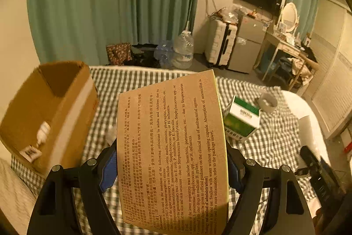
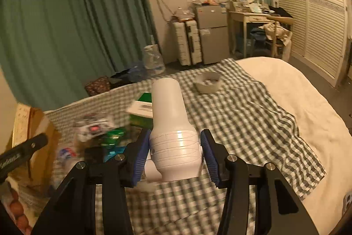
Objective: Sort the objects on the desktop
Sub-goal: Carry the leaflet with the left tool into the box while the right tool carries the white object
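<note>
Medicine carton (image 1: 171,147), flat printed face toward my left wrist camera, is pinched across its width between the blue pads of my left claw (image 1: 172,166) and sits clear of the checked cloth (image 1: 275,142) on the bed. White plastic bottle (image 2: 171,136), lying along the claw axis with its narrower end pointing away, is clamped at its ribbed wide section by my right claw (image 2: 175,152); both pads touch its sides and it is also off the cloth. Landmark for places: the open cardboard box (image 1: 48,107) at the left edge of the bed. The carton is just right of that box and above its rim level; in the box I can make out a small white item and a barcoded label. Well right of the box a green-and-white carton (image 1: 242,118) lies on the cloth, and farther right a small grey bowl-like thing (image 1: 267,101). The right view shows blurred small packets (image 2: 94,127) on the cloth near the box. Judgement: transport step, both items picked, neither deposited. Next move probably calls for carrying the carton over the box opening, lowering inside the walls, then spreading the left claw; the bottle's destination I cannot tell. Risk: the carton's broad face catching the box rim.
</note>
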Tool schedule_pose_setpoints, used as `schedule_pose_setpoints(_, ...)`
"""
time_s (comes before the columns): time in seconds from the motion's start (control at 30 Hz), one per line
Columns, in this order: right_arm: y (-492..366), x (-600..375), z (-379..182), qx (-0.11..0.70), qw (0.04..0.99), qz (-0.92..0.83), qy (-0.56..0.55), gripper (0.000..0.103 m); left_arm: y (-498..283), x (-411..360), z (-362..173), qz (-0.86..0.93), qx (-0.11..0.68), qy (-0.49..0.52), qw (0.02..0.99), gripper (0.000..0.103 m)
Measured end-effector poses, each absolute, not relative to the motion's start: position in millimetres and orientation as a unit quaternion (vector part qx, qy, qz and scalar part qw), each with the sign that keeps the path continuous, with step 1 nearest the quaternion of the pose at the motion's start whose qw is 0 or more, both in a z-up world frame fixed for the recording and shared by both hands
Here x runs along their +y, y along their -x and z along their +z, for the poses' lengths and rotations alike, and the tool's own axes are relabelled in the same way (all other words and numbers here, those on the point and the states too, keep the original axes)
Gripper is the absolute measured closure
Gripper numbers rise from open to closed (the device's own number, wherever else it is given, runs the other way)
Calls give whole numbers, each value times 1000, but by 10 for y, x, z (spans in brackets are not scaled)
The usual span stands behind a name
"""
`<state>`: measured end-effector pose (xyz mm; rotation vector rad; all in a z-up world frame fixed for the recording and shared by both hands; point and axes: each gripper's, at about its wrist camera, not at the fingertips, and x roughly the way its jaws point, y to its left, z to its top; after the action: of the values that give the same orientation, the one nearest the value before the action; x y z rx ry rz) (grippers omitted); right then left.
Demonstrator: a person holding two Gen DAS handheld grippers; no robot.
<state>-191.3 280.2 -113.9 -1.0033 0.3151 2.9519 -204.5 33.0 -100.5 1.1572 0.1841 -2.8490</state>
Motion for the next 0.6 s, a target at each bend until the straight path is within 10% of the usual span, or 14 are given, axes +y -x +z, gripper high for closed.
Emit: schedule_pose_setpoints(0.6, 1343, 1273, -237, 41, -107, 950, 289, 56, 1811, -1066, -127, -931, -21, -365, -3, 23)
